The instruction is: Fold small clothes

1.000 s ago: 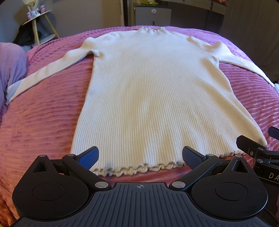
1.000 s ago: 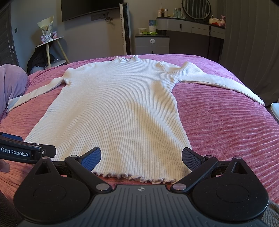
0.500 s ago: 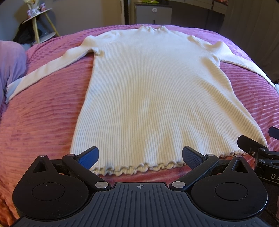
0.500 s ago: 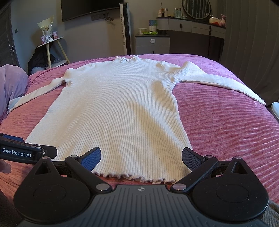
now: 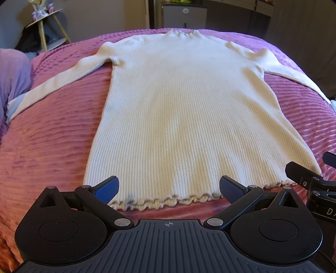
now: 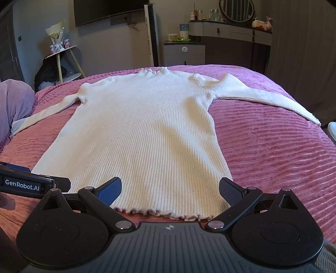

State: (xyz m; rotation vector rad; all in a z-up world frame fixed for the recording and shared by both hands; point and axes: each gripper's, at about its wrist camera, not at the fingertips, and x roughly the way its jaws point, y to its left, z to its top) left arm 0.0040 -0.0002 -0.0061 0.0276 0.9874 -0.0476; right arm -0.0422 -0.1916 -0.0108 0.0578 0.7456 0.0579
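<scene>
Cream ribbed sweater dress lay flat at frame centre on pink bedspread, left claw spread wide at ruffled hem, right claw likewise gaping, both holding nothing

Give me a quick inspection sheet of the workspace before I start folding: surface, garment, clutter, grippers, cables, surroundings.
Surface: pink ribbed bedspread, mostly smooth.
Job's things: one cream ribbed sweater lying flat, unfolded, both sleeves spread outward, collar at the far end, ruffled hem nearest the grippers.
Clutter: purple fabric at the bed's left edge, next to the left cuff.
Grippers: left gripper and right gripper both open, at the hem, holding nothing.
Cables: wires hang below the wall TV; nothing seen on the bed.
Surroundings: side table with bouquet, grey nightstand, dresser with round mirror, curtain on the right.
</scene>
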